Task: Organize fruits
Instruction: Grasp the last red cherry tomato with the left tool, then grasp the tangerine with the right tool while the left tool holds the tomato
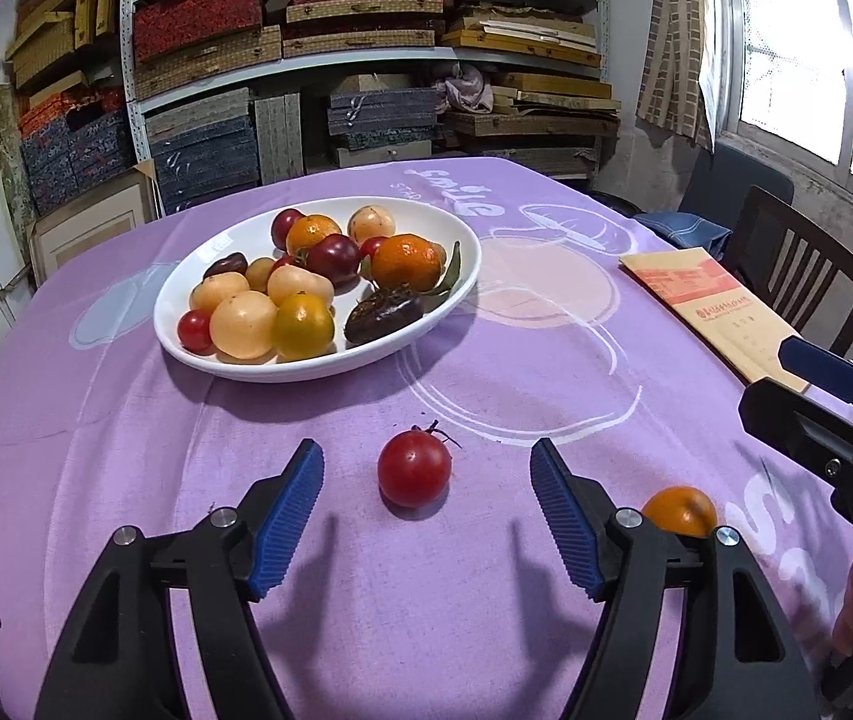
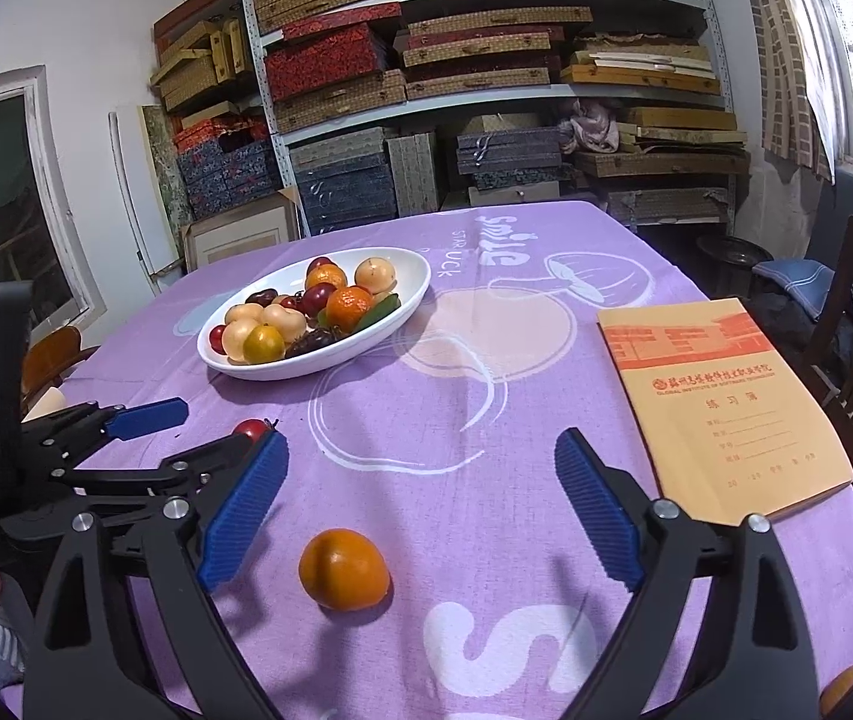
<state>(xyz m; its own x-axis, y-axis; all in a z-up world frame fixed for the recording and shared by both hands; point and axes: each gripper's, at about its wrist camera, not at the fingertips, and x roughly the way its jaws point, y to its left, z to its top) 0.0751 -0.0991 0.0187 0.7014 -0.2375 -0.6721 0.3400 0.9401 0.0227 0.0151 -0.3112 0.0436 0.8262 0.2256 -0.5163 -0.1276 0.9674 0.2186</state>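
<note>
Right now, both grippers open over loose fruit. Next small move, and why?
Probably ease the left gripper forward and down until its pads flank the red tomato, then close. The jaws stand open, the tomato lies centred just ahead of them on the purple cloth, untouched. The right gripper is likewise open near the loose orange; the white dish already holds the rest.

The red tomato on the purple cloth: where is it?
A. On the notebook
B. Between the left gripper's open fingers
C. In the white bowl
B: the red tomato sits on the cloth between the open fingers of the left gripper, untouched.
</note>
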